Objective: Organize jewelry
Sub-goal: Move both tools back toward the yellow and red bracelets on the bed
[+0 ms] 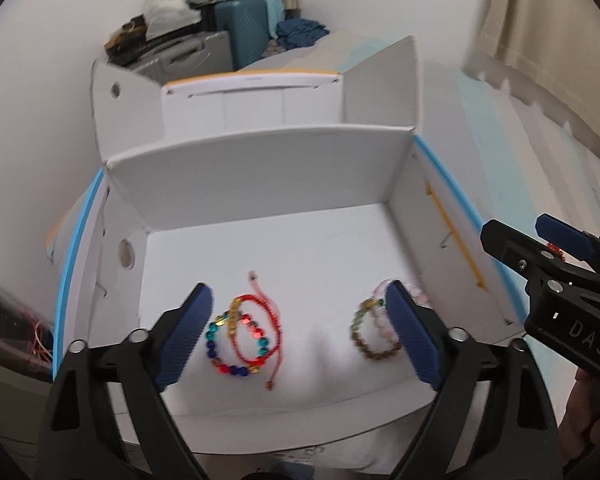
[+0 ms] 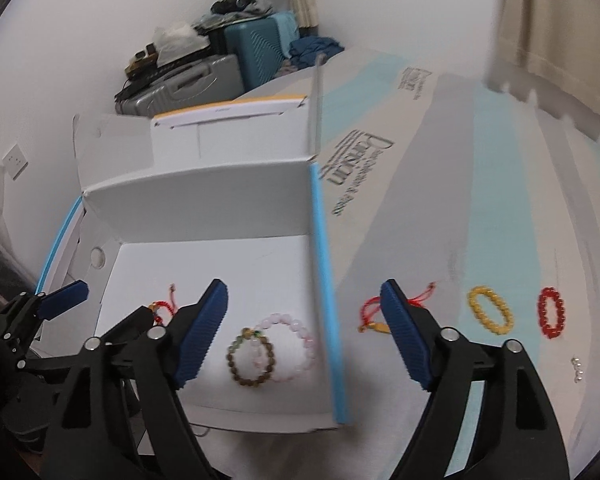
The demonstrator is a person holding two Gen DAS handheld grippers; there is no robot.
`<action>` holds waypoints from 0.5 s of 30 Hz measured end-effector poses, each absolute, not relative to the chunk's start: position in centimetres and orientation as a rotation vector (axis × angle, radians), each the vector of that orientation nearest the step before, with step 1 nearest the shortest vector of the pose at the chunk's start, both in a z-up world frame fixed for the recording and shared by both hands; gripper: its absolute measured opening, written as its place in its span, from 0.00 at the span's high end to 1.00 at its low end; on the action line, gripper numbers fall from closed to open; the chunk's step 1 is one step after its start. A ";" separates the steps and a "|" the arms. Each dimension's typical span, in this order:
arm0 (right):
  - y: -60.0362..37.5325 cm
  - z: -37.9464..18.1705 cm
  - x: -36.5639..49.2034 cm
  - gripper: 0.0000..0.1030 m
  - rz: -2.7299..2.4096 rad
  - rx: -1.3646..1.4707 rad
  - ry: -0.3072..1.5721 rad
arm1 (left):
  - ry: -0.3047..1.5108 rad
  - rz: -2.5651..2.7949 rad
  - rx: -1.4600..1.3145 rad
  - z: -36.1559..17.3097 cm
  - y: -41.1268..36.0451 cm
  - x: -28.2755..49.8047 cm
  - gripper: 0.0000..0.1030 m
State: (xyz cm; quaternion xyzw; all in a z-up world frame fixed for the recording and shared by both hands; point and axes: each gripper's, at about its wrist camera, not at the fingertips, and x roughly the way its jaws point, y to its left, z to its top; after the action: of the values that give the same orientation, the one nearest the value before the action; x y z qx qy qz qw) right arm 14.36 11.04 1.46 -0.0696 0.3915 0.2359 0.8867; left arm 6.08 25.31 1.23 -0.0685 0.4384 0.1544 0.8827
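- The left gripper (image 1: 298, 336) fills the bottom of the left wrist view; its blue-padded jaws stand wide apart, with nothing pressed between them.
- The right gripper (image 2: 304, 334) fills the bottom of the right wrist view, its jaws likewise spread and gripping nothing.
- Below the left gripper, on the floor of the shallow white cardboard box (image 1: 260, 184), a multicoloured glass-bead bracelet (image 1: 220, 354) lies overlapped by a red braided cord bracelet (image 1: 270, 318), at lower centre of the frame.
- Right of centre in the same box, an olive-brown bead bracelet (image 2: 250, 364) lies touching a pale pink bead bracelet (image 2: 300, 344); both sit just left of the box's light blue side edge (image 2: 326, 288).
- Outside the box, on the flattened printed cardboard sheet (image 2: 420, 184) at lower right of the right wrist view, a second red cord bracelet with a yellow piece (image 2: 370, 314) lies partly hidden by the right finger.
- Further right on that sheet lie a yellow bead bracelet (image 2: 490, 309), a red bead bracelet (image 2: 551, 312) and, near the edge, a few small silvery beads (image 2: 577, 368).
- At upper centre, beyond the box, stand a teal hard-shell suitcase (image 2: 260, 50) and a grey case (image 2: 196, 80) against the white wall.
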 end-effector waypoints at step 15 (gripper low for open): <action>-1.2 4.5 16.6 0.20 0.344 -0.034 0.753 | 0.846 0.104 -0.049 3.7 13.2 10.5 0.06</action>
State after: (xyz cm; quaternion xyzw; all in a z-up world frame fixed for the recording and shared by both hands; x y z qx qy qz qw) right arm 16.60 -1.18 4.54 -0.0167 0.3657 0.1673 0.9154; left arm 10.55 13.22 3.73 -0.0236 0.4102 0.0507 0.9103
